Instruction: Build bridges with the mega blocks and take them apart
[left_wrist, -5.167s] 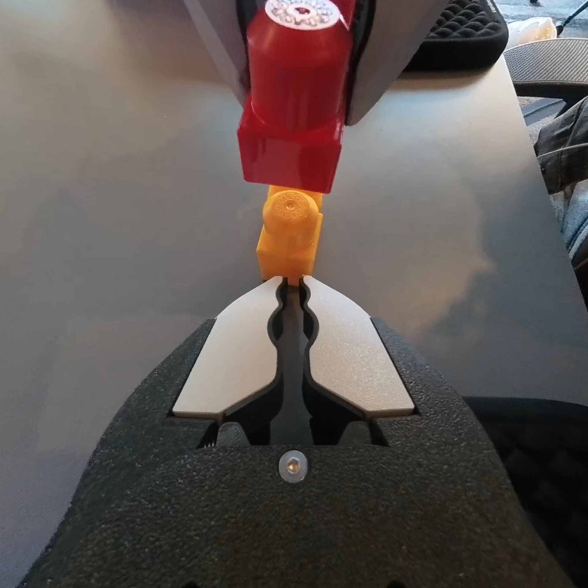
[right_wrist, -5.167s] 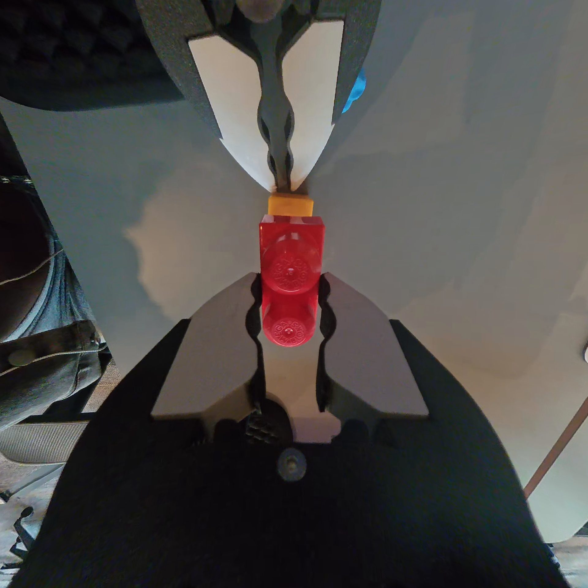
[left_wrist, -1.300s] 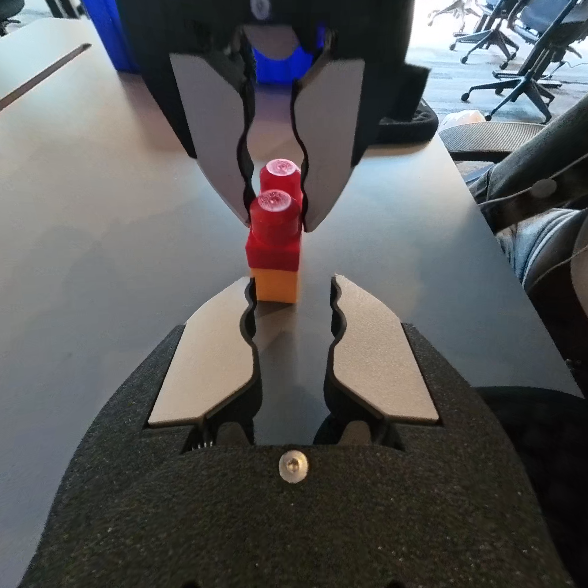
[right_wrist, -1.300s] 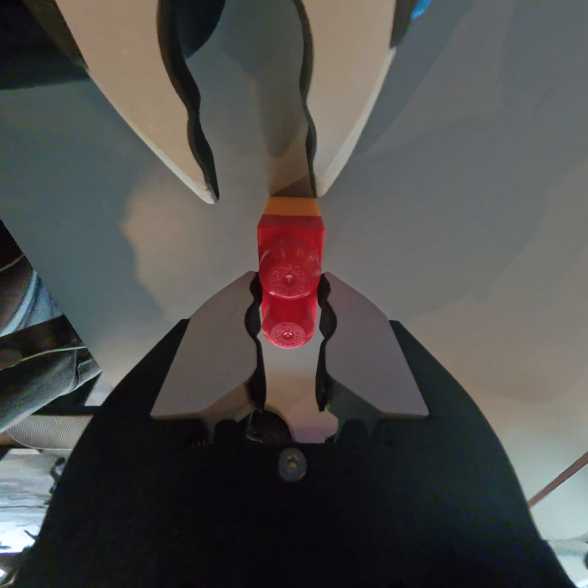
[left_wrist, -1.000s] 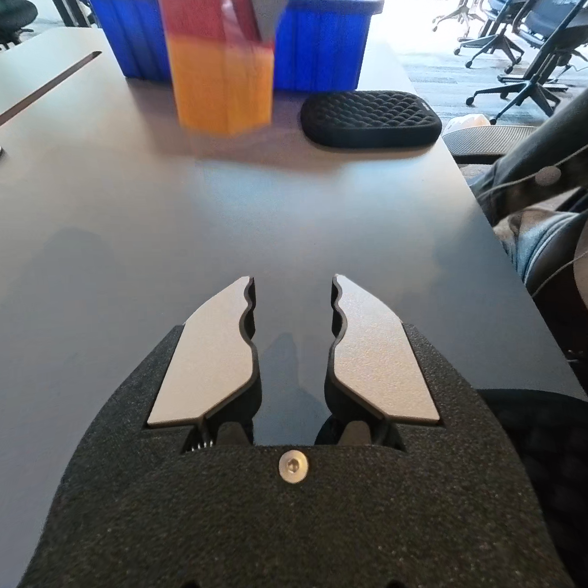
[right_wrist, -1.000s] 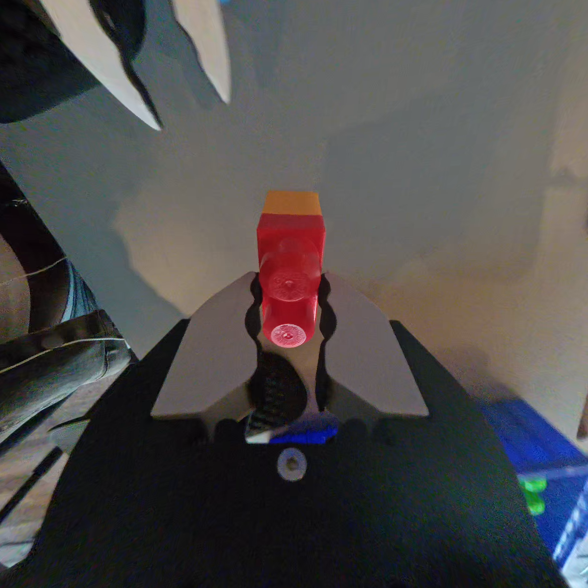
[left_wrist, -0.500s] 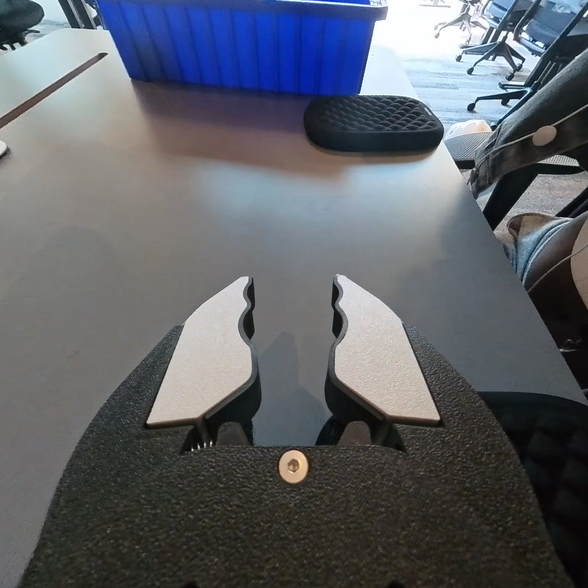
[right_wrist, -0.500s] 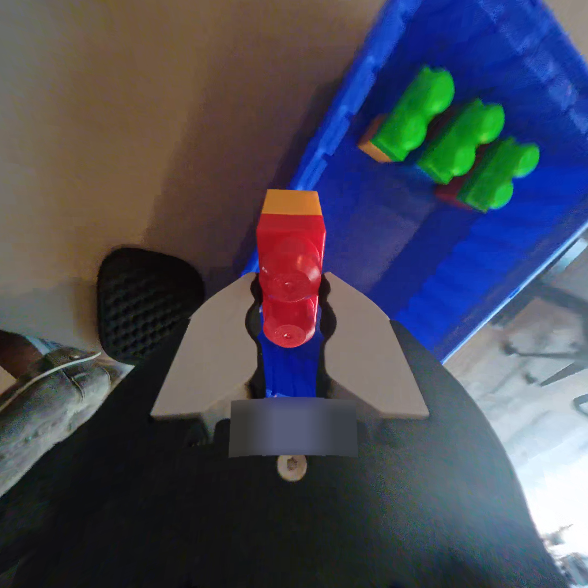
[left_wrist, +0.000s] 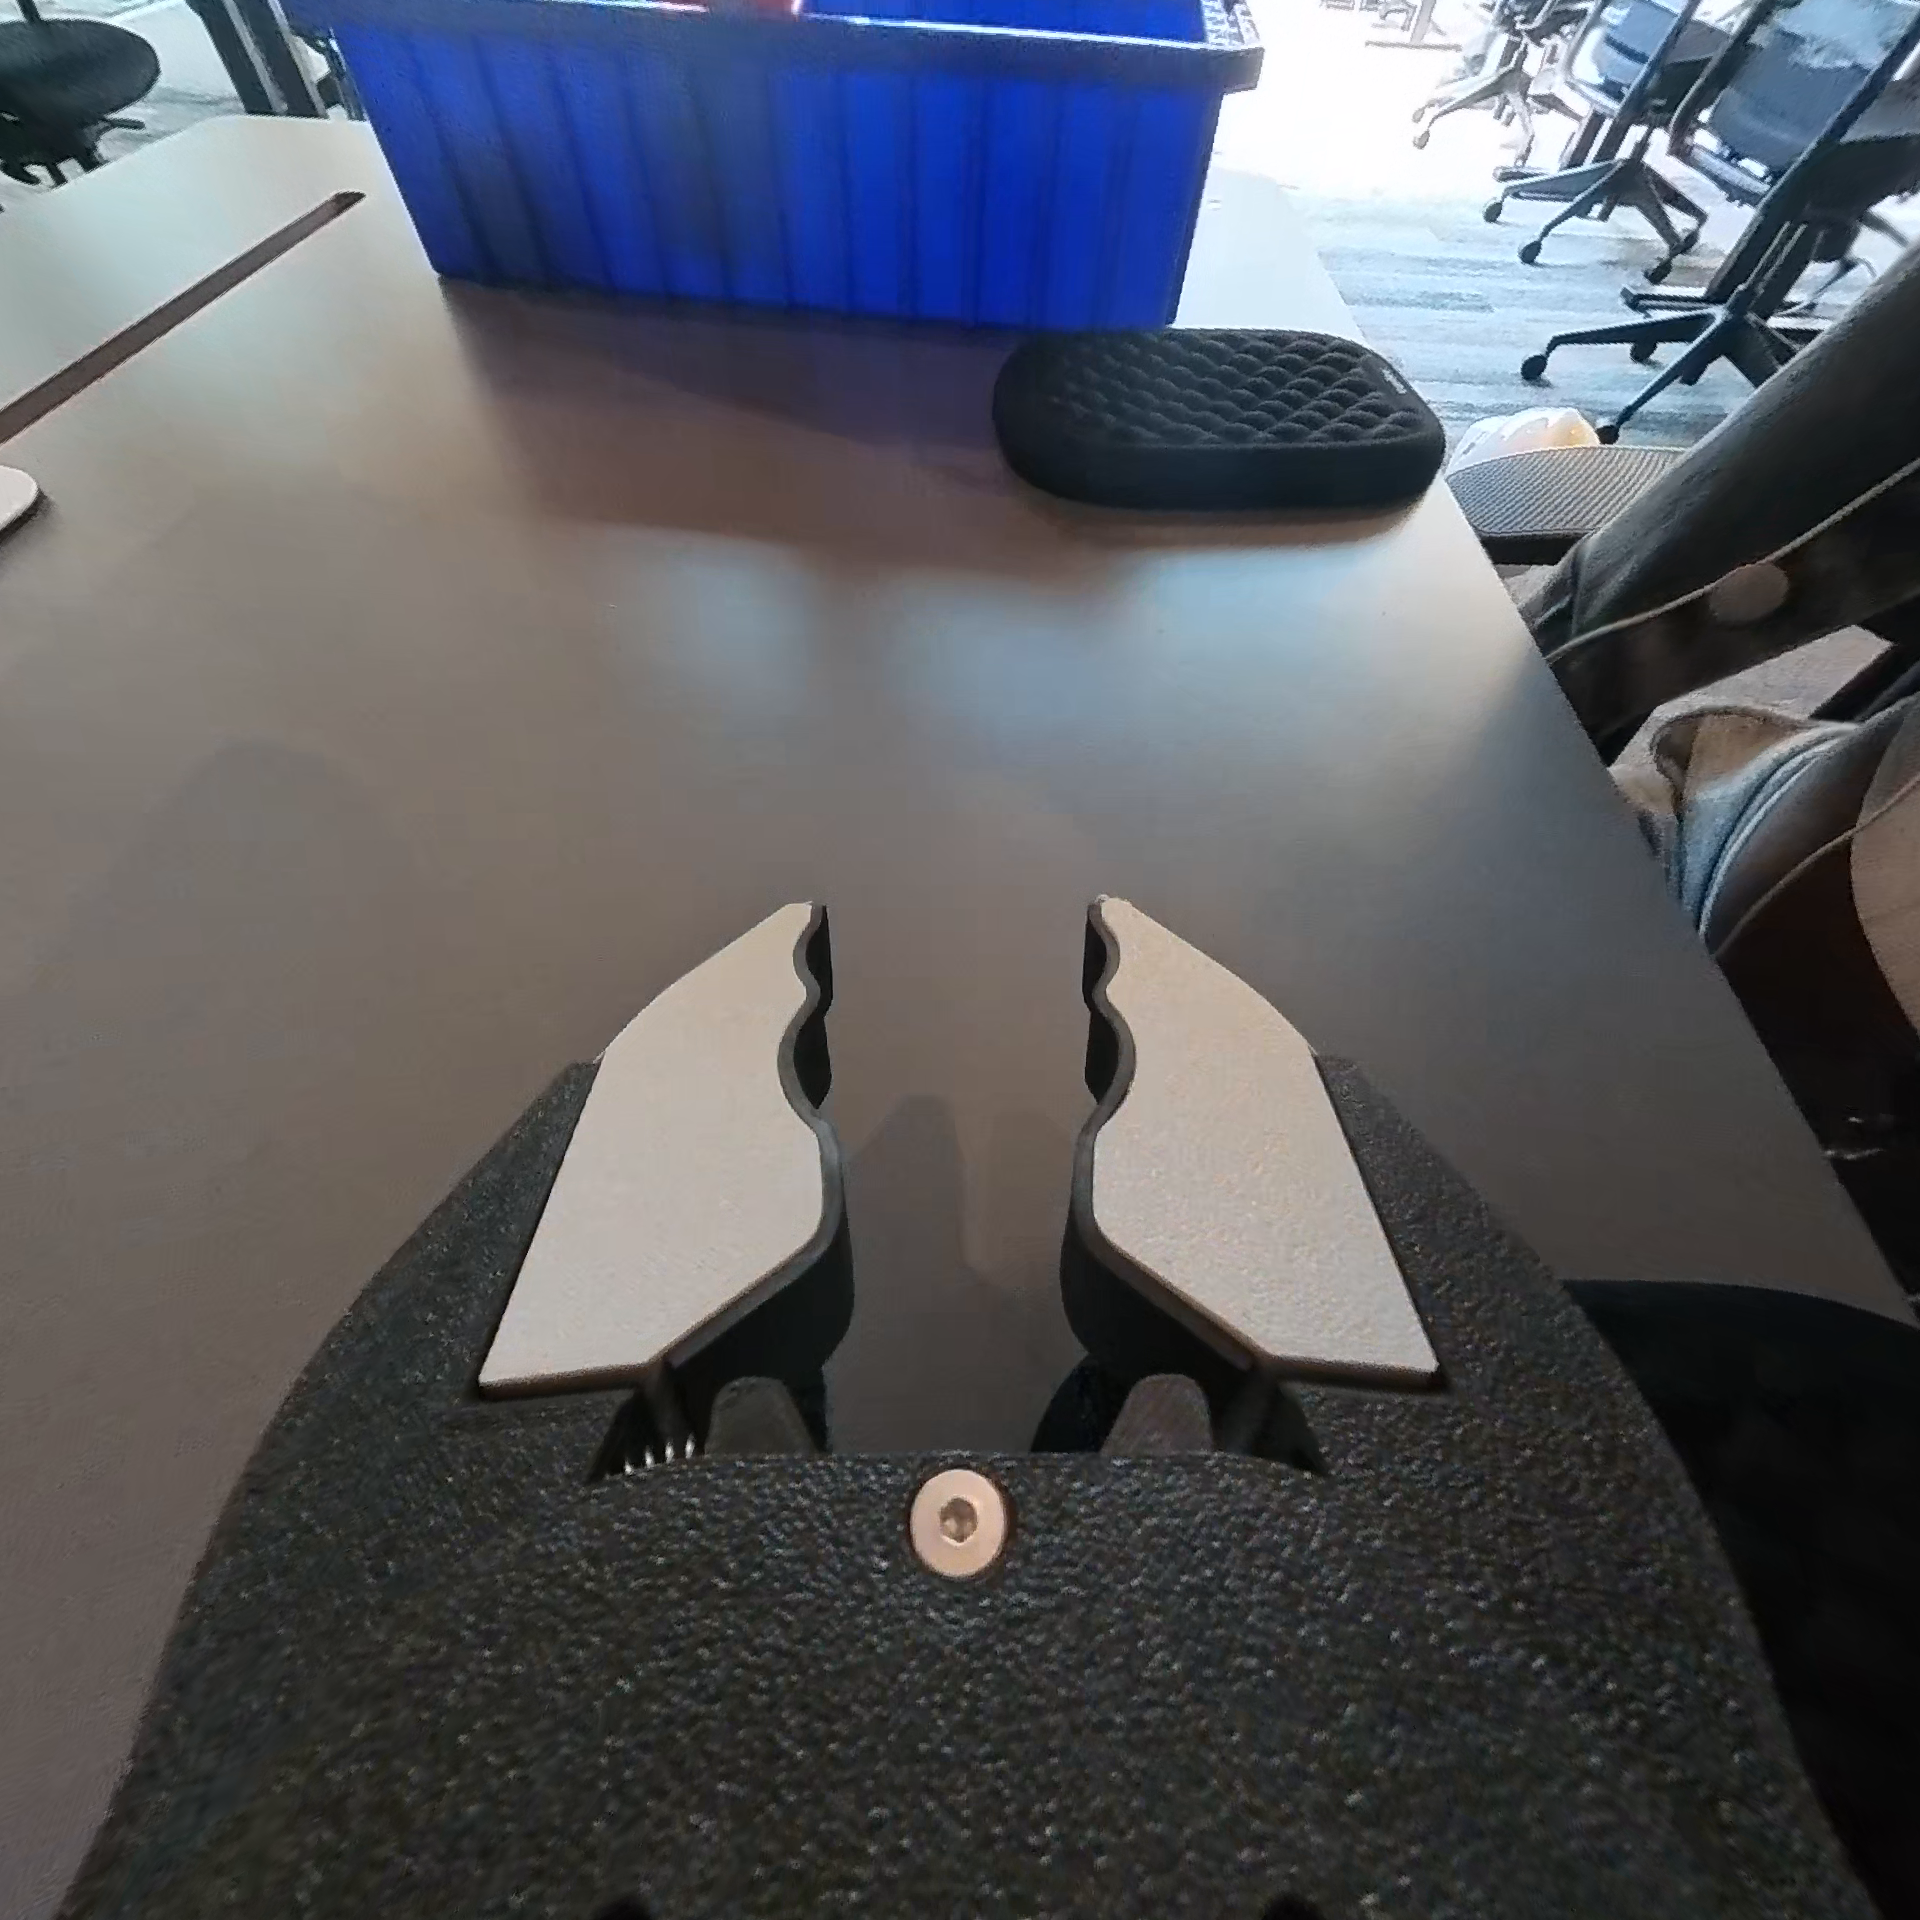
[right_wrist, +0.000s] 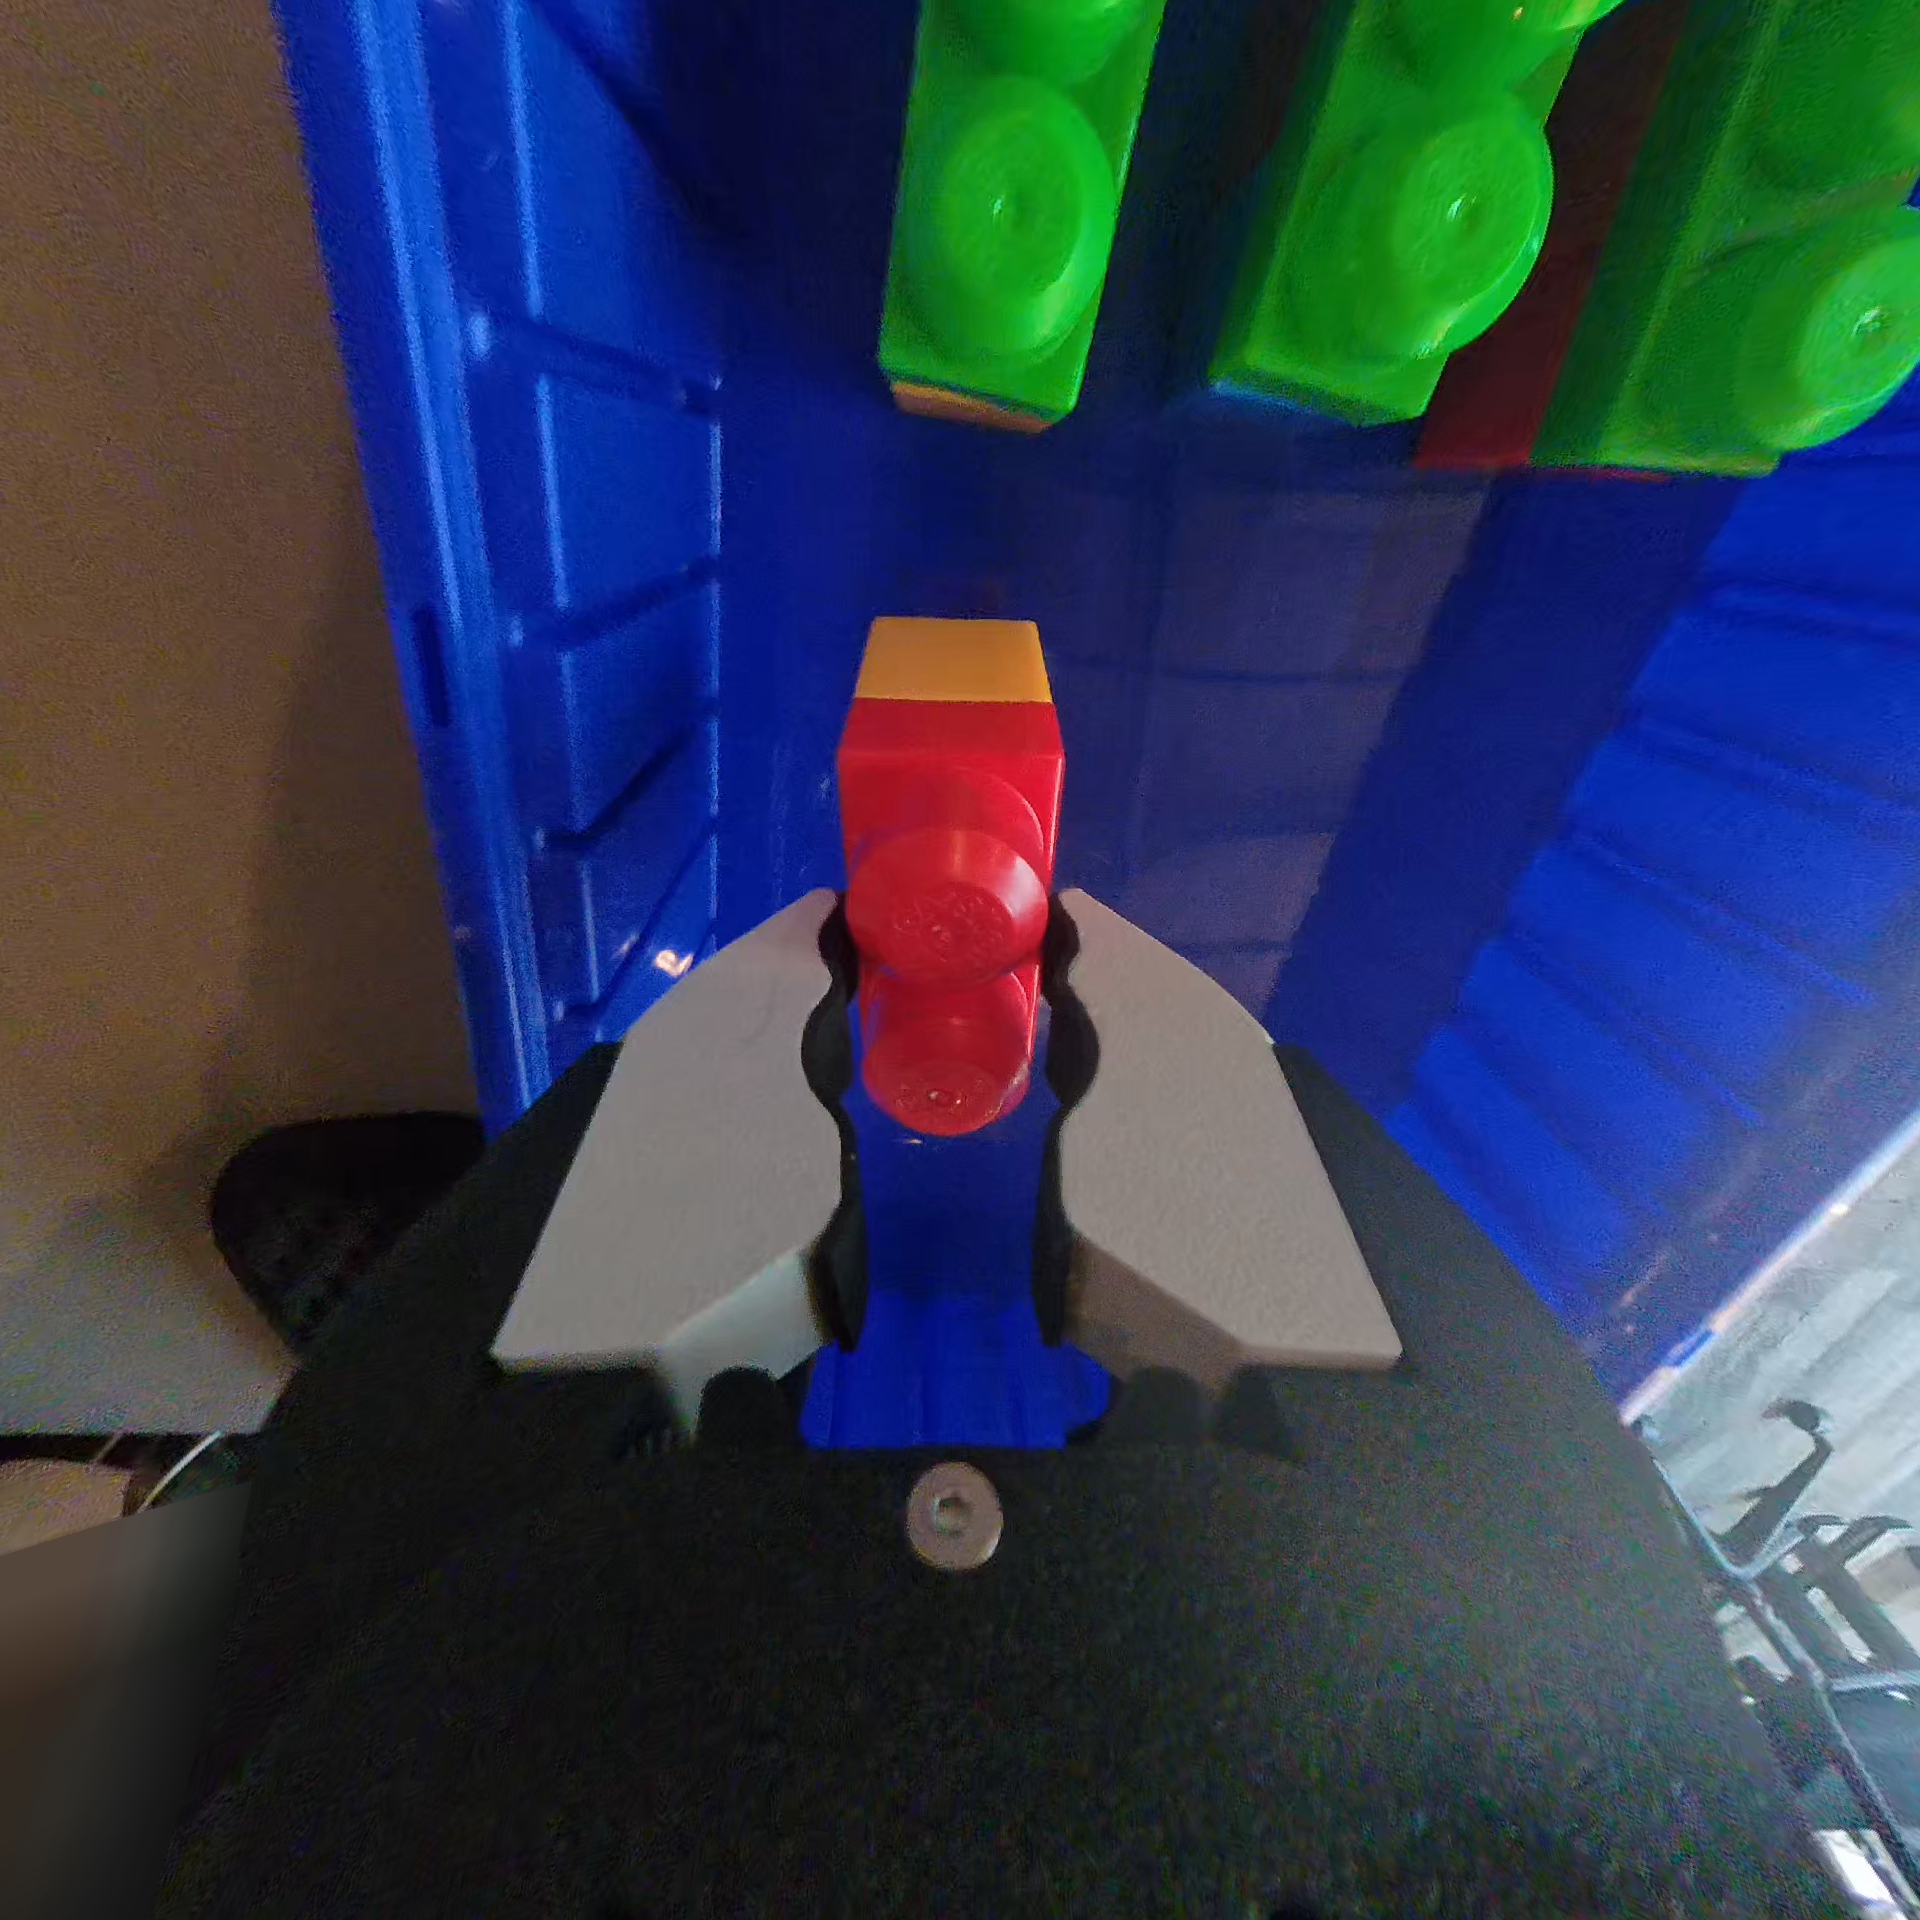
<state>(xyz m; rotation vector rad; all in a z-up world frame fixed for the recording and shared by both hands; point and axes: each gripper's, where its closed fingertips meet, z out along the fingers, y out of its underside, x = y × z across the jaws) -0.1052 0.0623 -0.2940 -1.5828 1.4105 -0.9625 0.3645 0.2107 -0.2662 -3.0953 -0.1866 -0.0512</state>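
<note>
Item 1: left tool (left_wrist: 956, 920), one, its two grey fingers (left_wrist: 686, 1164) spread apart with nothing between them, poised low over the dark desk (left_wrist: 520, 665). Item 2: right tool (right_wrist: 945, 914), one, its two fingers closed on the studs of the red block (right_wrist: 951, 831) and holding it above the inside of the blue bin (right_wrist: 1195, 675). Item 3: red block, one, two round studs facing the right wrist camera, with one yellow block (right_wrist: 954, 658) joined to its far end; the pair sits at the centre of that view. Item 4: green blocks (right_wrist: 997, 208), three counted, two studs showing on each, ranged from 12 to 2 o'clock inside the bin; a yellow edge shows under the leftmost and a dark red piece beside the rightmost, though how these join cannot be told. Item 5: blue bin, one, ribbed walls, standing at the far end of the desk at 12 o'clock in the left wrist view (left_wrist: 810, 166). Item 6: black quilted pad (left_wrist: 1216, 431), one, on the desk at 1 o'clock, just beside the bin's right corner. Item 7: office chairs (left_wrist: 1662, 156), several, at 2 o'clock beyond the desk; the number is unclear.
</note>
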